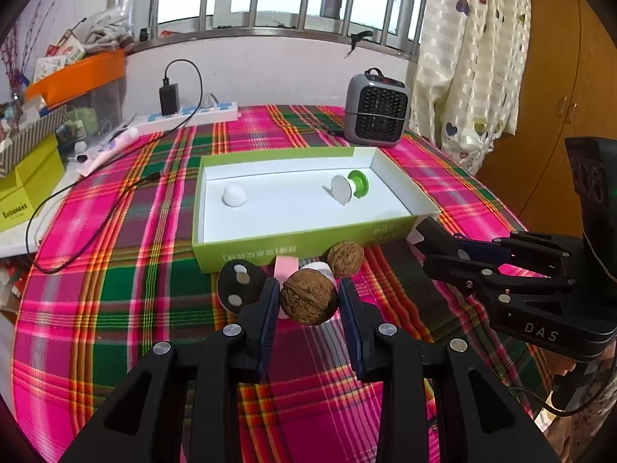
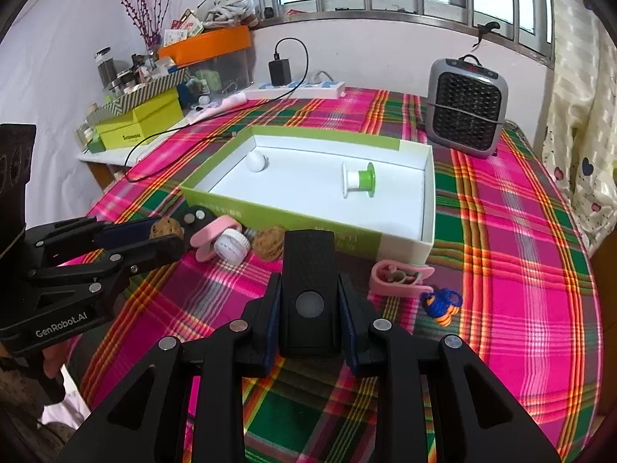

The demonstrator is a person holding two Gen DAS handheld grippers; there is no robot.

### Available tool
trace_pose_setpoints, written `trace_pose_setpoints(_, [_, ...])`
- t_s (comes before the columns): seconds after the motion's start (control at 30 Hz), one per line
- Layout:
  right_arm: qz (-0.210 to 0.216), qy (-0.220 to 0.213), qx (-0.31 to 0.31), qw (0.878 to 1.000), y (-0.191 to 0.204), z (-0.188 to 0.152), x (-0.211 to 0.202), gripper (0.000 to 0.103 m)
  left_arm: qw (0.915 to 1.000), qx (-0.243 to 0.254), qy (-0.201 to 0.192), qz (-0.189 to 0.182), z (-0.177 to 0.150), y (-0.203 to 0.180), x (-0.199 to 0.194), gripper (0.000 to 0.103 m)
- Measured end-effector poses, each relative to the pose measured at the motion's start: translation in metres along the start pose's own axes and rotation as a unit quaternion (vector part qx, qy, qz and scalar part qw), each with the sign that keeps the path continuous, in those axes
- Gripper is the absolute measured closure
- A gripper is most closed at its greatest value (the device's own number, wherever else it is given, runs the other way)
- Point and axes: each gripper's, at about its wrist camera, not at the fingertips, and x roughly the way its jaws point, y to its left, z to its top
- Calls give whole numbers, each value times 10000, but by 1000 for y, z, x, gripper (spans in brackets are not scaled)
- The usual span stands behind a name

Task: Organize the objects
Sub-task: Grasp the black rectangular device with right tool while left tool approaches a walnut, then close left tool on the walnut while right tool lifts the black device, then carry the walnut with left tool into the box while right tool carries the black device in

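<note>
**Walnut in the left fingers, black device in the right**

The left gripper [image 1: 308, 301] has its fingers clamped on a walnut [image 1: 308, 301], held just in front of the near wall of the green box [image 1: 293, 250] on the plaid worktop [image 1: 115, 270]. In the right wrist view the same walnut [image 2: 166, 227] shows between the left fingers.

The right gripper [image 2: 308, 301] has its fingers closed against the sides of a black device [image 2: 308, 270] with a round grey button, pointing toward the box [image 2: 308, 216].

Inside the box lie a white ball [image 1: 234, 195] near its left end and a white-and-green spool [image 1: 349, 187] on its side toward the right end.

Along the box's near wall sit a second walnut [image 1: 345, 258], a white cap [image 2: 230, 249], a pink clip [image 2: 212, 233] and a black disc [image 1: 239, 283] with two pale spots. Whether these touch each other is hard to tell. Another pink clip [image 2: 401, 276] lies by the box's near right corner, with a blue-and-orange toy [image 2: 441, 306] just beside it.

A grey heater [image 2: 466, 106] stands at the worktop's far edge.
</note>
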Motion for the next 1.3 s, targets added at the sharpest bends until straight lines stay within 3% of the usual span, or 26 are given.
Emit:
trace_pose_setpoints(0.67, [-284, -44, 243, 9993, -24, 33, 7, 75, 9999, 23, -109, -34, 37, 6, 16, 74])
trace_pose_setpoints(1.3, [-652, 154, 511, 9964, -56, 78, 44, 75, 9999, 121, 14, 12, 84, 17, 68, 74])
